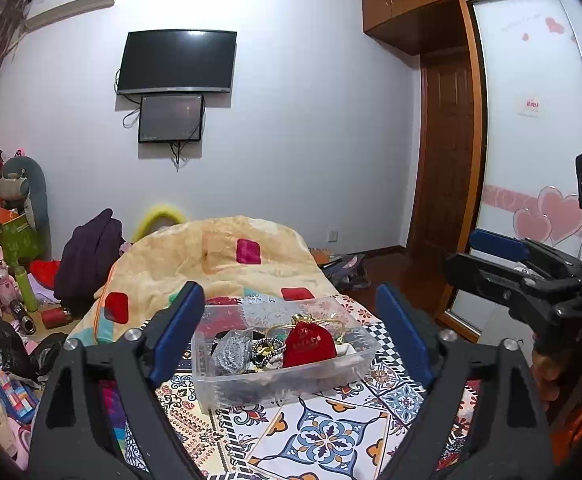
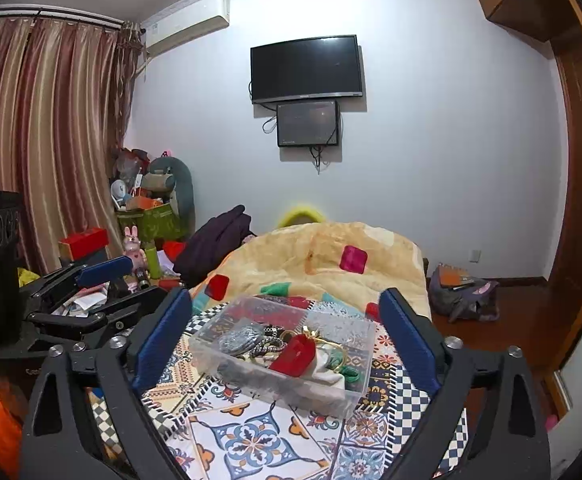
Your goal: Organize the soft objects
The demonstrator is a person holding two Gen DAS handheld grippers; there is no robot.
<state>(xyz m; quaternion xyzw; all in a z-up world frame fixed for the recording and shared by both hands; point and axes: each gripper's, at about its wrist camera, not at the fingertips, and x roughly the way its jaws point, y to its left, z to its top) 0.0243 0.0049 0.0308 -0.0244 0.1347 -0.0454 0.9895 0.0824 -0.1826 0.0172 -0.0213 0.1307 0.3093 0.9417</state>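
A clear plastic box (image 1: 211,376) (image 2: 355,392) stands on the patterned bed sheet (image 1: 323,436) (image 2: 251,440). In it lie a red velvet pouch (image 1: 309,344) (image 2: 293,356), a grey glittery pouch (image 1: 231,350) (image 2: 239,338), beaded bands (image 1: 267,350) (image 2: 269,346), a white cloth (image 2: 327,372) and a green piece (image 2: 351,374). My left gripper (image 1: 291,332) is open and empty, just short of the box. My right gripper (image 2: 287,336) is open and empty, also just short of it. Each gripper shows at the edge of the other's view, the right one (image 1: 503,248) and the left one (image 2: 103,268).
A yellow quilt (image 1: 219,264) (image 2: 319,256) with coloured patches is heaped behind the box. A dark garment (image 1: 87,256) (image 2: 219,240) lies beyond it. Cluttered items (image 1: 7,280) (image 2: 143,216) fill the left side. A wardrobe (image 1: 531,120) stands on the right, bags (image 2: 463,292) on the floor.
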